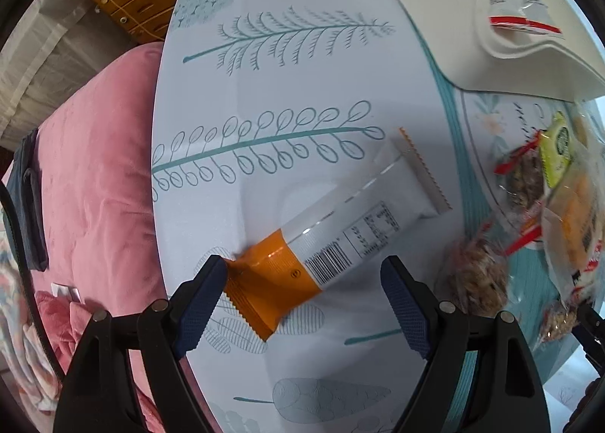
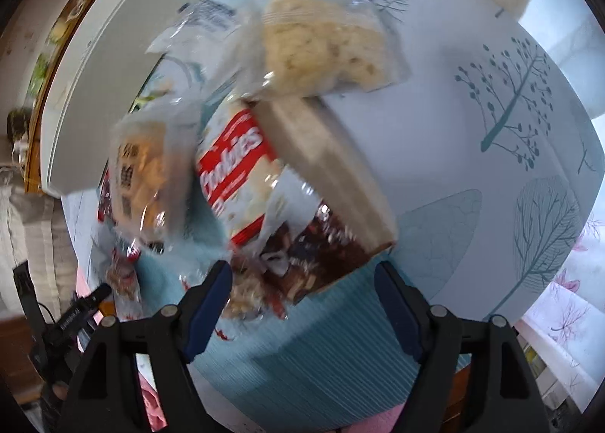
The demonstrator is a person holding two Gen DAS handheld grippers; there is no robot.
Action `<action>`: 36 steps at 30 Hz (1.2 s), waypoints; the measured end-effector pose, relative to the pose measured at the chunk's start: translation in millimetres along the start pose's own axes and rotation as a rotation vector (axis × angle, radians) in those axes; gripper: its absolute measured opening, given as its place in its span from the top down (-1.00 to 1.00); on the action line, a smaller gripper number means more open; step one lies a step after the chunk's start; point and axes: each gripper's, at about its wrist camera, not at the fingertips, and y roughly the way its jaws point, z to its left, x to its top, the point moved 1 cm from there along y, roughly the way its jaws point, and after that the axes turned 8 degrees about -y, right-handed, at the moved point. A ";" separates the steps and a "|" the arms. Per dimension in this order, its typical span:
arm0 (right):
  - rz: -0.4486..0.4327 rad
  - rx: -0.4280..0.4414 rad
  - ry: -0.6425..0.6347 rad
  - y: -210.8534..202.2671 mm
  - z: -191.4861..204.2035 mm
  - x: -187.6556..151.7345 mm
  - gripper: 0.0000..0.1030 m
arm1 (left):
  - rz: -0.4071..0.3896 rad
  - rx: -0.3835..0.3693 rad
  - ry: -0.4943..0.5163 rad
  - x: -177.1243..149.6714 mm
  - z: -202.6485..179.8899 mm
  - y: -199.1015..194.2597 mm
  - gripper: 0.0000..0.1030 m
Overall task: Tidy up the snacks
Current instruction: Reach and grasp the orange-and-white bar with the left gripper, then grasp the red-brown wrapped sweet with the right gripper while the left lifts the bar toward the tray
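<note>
A white and orange snack bar (image 1: pixel 332 240) lies on the leaf-print tablecloth. My left gripper (image 1: pixel 306 300) is open around its orange end; the left finger (image 1: pixel 202 300) touches the wrapper's corner. A white tray (image 1: pixel 529 66) at the top right holds a red and white packet (image 1: pixel 522 13). My right gripper (image 2: pixel 302 304) is open just in front of a red and white "Cookies" bag (image 2: pixel 245 172) in a blurred pile of snacks, with a puffed rice packet (image 2: pixel 325 43) behind it.
More packets (image 1: pixel 544 183) and a nut cluster bag (image 1: pixel 476 278) lie to the right of the bar. A pink bedspread (image 1: pixel 94 168) lies beyond the table's left edge. The white tray (image 2: pixel 109 55) also shows at the left in the right wrist view.
</note>
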 end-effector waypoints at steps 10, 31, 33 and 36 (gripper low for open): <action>0.033 0.013 0.035 2.6 -12.4 5.3 0.08 | 0.014 0.012 -0.022 6.1 1.0 5.6 -0.57; 0.008 -0.032 0.003 -20.9 2.1 -22.3 0.51 | -0.002 -0.057 0.006 -15.1 -7.5 -15.9 0.76; -0.008 -0.091 0.005 -27.4 4.8 -26.2 0.51 | -0.005 -0.066 0.000 -19.3 -2.7 -17.2 0.76; -0.031 -0.091 -0.005 -37.7 11.4 -30.6 0.51 | -0.015 -0.086 -0.008 -26.0 5.4 -23.5 0.77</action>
